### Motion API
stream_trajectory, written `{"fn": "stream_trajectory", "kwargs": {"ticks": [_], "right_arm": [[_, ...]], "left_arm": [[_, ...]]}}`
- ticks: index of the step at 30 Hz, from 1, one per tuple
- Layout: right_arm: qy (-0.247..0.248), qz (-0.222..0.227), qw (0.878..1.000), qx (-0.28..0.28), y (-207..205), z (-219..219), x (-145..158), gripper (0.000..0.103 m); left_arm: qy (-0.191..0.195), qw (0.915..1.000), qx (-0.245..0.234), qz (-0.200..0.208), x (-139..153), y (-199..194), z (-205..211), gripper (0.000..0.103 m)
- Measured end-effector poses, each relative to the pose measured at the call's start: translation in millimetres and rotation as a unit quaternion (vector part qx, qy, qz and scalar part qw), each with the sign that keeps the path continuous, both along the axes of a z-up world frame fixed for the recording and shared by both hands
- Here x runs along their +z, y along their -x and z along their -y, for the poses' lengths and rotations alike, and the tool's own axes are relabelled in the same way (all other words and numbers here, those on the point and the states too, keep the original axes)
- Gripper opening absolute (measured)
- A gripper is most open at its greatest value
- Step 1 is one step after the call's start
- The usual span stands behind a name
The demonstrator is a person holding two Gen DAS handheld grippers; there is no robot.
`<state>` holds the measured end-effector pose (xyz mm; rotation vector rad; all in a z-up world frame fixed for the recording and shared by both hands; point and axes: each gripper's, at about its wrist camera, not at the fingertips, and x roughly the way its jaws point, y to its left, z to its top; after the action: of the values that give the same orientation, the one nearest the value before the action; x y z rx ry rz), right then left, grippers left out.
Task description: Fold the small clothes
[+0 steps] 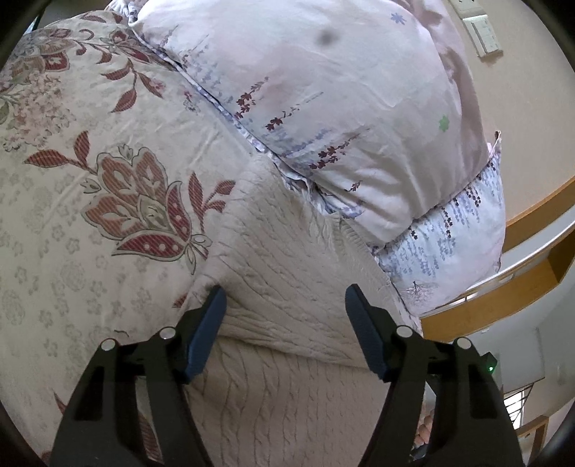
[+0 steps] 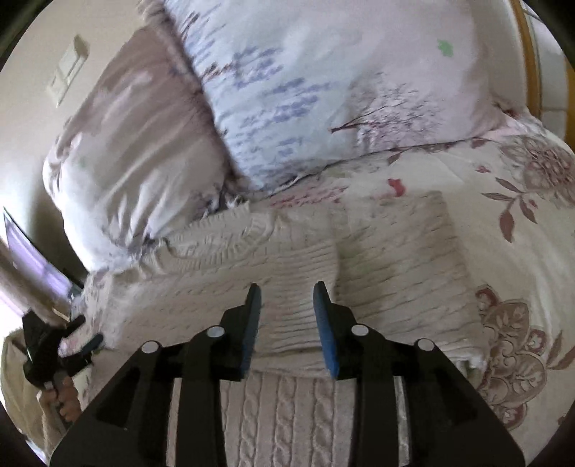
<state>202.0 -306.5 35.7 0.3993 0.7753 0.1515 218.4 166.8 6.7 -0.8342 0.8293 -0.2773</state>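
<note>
Your left tongs (image 1: 285, 305) stand wide open over the cable-knit sweater (image 1: 287, 273), nothing between the blue pads; the left pad tip sits at the sweater's edge where it meets the bed sheet (image 1: 90, 201). Your right tongs (image 2: 286, 305) are parted to a narrower gap above the same sweater (image 2: 287, 251), and it cannot be told whether the pads touch the knit; nothing is held.

The sweater is cream, partly folded, one layer lying over another. It lies on the bed, filling the middle and 6 o'clock of both views.

The sheet is pale with red-brown floral motifs, lightly creased. In the left view it runs from 7 to 11 o'clock; in the right view it lies from 2 to 5 o'clock.

A folded quilt (image 1: 323, 89) in white and lavender floral print is stacked at 12 to 2 o'clock in the left view, its lower edge touching the sweater. In the right view the quilt (image 2: 323, 72) spans 10 to 1 o'clock.

Room: beige wall with a switch plate (image 1: 481, 28) at 1 o'clock in the left view; wooden rail (image 1: 539, 212) at 3 o'clock. The right view is motion-blurred; your left tongs appear at its 8 o'clock edge.
</note>
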Motion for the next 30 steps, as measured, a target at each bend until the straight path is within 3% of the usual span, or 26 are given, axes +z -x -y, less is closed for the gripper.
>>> {"fn": "stream_trajectory", "kwargs": {"ticks": [3,6,10,14,27,30], "right_arm": [[0.029,-0.073,0.997,0.011,-15,-11,-25,0.037],[0.040,-0.059,0.997,0.014,-9,-14,-23,0.038],[-0.010,-0.042,0.999,0.025,11,-1,-16,0.059],[-0.032,-0.028,0.999,0.024,46,19,-13,0.063],[-0.092,-0.071,0.993,-0.023,149,87,-37,0.062],[-0.108,-0.082,0.991,-0.009,164,84,-44,0.054]], "left_arm": [[0.005,1.0000,-0.003,0.001,3,4,-2,0.069],[0.010,0.9999,-0.005,0.004,7,13,-7,0.070],[-0.003,0.9998,-0.011,0.015,16,35,-21,0.072],[-0.005,0.9994,-0.030,0.019,20,59,-32,0.072],[0.008,0.9972,-0.074,0.001,-2,140,-20,0.067],[0.015,0.9963,-0.085,0.005,-3,151,-16,0.067]]}}
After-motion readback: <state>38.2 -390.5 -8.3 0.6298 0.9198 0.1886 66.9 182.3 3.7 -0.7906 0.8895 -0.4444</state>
